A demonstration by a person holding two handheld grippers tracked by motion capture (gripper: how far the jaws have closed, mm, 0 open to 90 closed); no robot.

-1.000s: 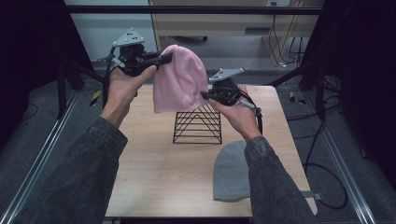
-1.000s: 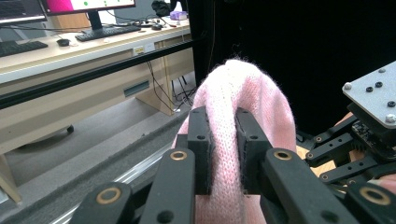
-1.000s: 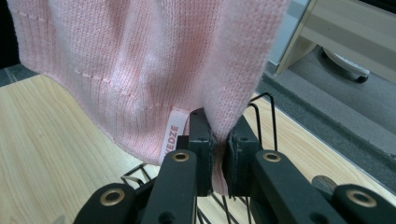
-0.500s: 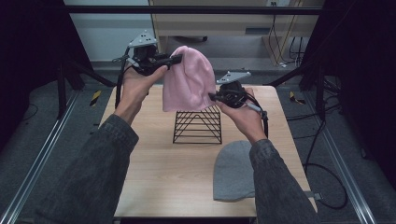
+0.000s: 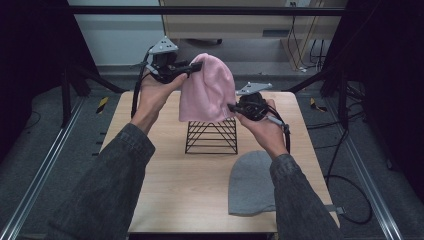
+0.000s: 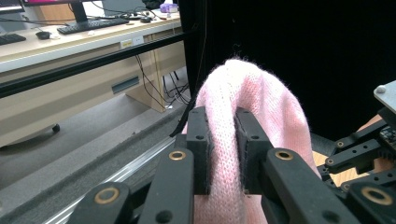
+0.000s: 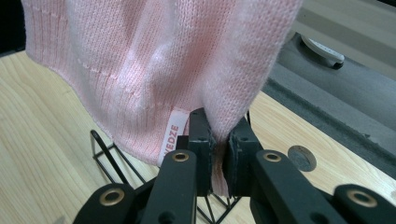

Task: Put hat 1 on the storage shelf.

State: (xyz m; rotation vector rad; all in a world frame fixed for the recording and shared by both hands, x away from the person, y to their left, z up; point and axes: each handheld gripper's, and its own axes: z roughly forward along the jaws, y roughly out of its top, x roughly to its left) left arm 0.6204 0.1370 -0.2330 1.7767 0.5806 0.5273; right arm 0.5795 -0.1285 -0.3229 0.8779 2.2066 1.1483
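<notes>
Pink hat (image 5: 207, 90): held above black rack (image 5: 211, 136) at bench centre, crown pinched by left gripper (image 5: 194, 66), hem by right gripper (image 5: 234, 107). Grey hat (image 5: 251, 183): flat, near right corner.

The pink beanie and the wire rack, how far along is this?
Done: the pink beanie is lifted off the table, with the left hand-held gripper shut on its crown and the right hand-held gripper shut on its hem by the label. In hand: it hangs just above the black wire rack. Probably left: getting it onto the rack. The grey beanie lies flat, untouched.
</notes>
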